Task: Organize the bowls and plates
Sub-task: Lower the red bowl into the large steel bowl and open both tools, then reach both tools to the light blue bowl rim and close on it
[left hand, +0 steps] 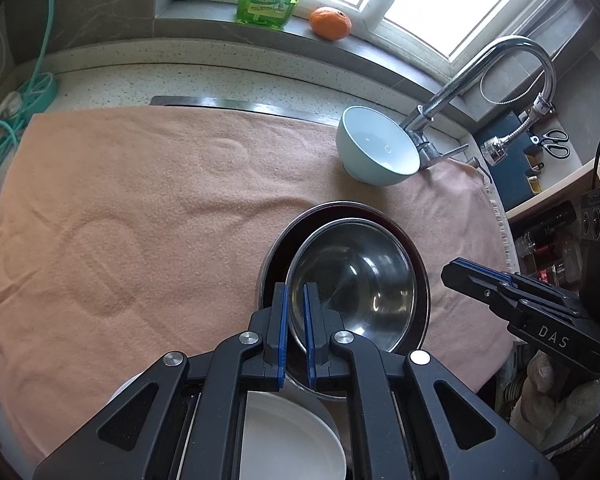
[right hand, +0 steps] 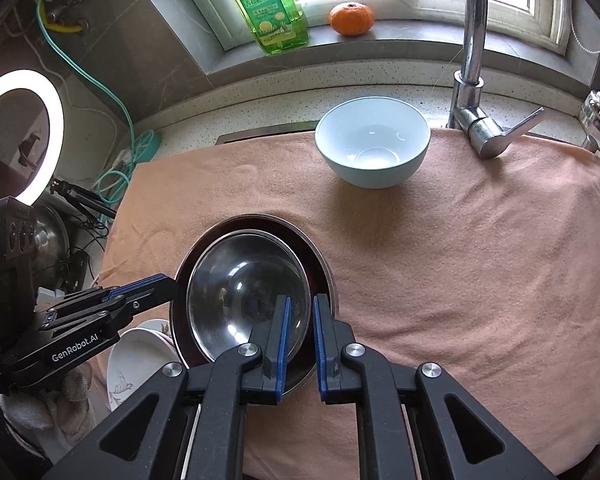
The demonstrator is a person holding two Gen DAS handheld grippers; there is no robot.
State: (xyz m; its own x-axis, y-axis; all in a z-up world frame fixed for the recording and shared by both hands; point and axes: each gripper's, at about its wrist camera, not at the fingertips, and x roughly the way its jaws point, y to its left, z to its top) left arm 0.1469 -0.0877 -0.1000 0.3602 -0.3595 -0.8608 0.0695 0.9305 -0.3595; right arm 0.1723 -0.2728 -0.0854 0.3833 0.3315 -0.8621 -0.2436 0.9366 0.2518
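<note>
Both claws grip the steel bowl [right hand: 248,296] rim: left gripper [left hand: 296,312], right gripper [right hand: 300,320]. Nesting step; next I release into the dark dish [right hand: 320,276] beneath.

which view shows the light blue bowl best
The right wrist view: the light blue bowl sits upright near centre, whole rim and inside bottom visible. The left wrist view shows the bowl farther off to the right, distorted, against the faucet.

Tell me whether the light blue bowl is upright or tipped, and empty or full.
Upright and empty: the light blue bowl stands on the towel, opening upward, its bare white inside visible.
</note>
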